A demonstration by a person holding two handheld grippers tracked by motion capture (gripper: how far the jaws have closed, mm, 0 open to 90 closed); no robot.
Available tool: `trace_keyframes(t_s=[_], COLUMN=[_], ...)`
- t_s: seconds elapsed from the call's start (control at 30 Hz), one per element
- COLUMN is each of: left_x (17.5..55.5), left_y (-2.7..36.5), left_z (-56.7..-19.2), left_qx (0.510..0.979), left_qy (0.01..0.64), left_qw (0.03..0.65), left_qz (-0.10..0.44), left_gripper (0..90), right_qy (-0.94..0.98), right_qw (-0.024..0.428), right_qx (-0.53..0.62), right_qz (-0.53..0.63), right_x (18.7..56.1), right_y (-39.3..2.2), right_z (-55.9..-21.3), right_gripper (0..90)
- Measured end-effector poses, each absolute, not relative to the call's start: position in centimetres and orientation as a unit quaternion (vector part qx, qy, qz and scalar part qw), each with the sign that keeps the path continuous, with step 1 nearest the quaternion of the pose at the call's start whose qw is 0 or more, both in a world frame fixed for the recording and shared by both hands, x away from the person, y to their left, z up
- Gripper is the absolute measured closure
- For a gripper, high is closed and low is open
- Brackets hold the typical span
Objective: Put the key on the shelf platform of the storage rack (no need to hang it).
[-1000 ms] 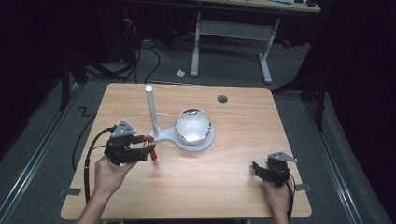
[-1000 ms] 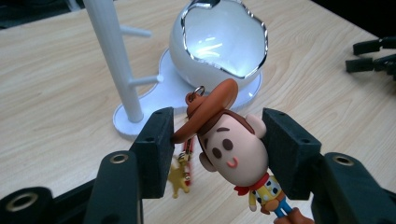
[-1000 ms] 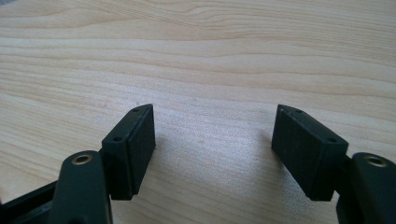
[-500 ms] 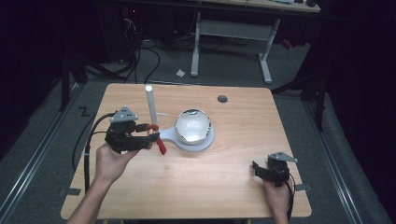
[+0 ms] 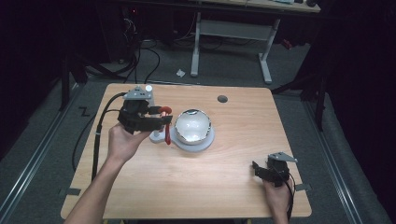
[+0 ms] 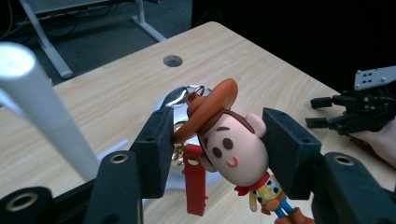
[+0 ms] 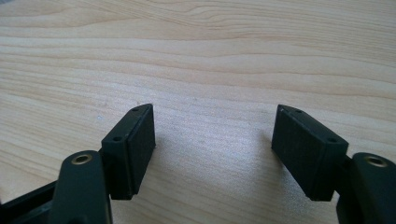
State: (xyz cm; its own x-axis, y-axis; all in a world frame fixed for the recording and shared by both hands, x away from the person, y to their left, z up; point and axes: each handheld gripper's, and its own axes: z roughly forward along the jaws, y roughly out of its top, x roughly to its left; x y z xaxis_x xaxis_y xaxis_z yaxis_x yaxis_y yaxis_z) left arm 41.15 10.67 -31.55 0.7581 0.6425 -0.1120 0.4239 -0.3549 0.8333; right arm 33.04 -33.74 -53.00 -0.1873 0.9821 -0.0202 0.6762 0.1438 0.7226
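Since the earlier frames, my left gripper (image 5: 163,122) has risen off the tabletop and travelled toward the stand, carrying the toy with it; my right gripper (image 5: 258,171) has stayed where it was.

Left gripper: its jaws are pinching the small cowboy figure keychain with the brown hat, pale round head and red strap (image 6: 232,148). The pads bear on the two sides of the head, which leaves the metal ring (image 6: 195,91) at the hat free above the jaws and lets the red strap (image 6: 195,184) dangle below. I judge this grip is chosen so the ring can be hooked over something.

Position of the figure: it is held clear of the light wooden table (image 5: 233,186), just beside the white upright post (image 5: 148,88) and to the left of the white stand with the glossy domed centre (image 5: 194,128). In the left gripper view, the post (image 6: 42,107) rises close at the left.

Right gripper: its jaws are spread with nothing between them, low over bare wood near the front right corner, well apart from the stand, apparently parked out of the way.
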Motion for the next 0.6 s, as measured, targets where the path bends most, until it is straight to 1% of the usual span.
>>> trace_keyframes(t_s=[0.27, 0.4, 0.6], left_x=[43.2, 43.9, 45.1], left_y=[7.8, 7.0, 5.3], left_z=[-31.6, -31.7, -32.8], left_qx=[0.825, 0.827, 0.835], left_qy=[0.32, 0.319, 0.32], left_qw=[0.45, 0.447, 0.434], left_qz=[0.118, 0.119, 0.112], left_gripper=[46.2, 46.2, 46.0], right_qy=[0.711, 0.711, 0.711], right_qw=[0.257, 0.257, 0.257], right_qx=[0.584, 0.583, 0.583], right_qz=[0.297, 0.298, 0.298], right_x=[33.0, 33.0, 33.0], right_y=[-33.7, -33.8, -33.8], right_z=[-53.0, -53.0, -53.0], right_gripper=[30.7, 30.6, 30.7])
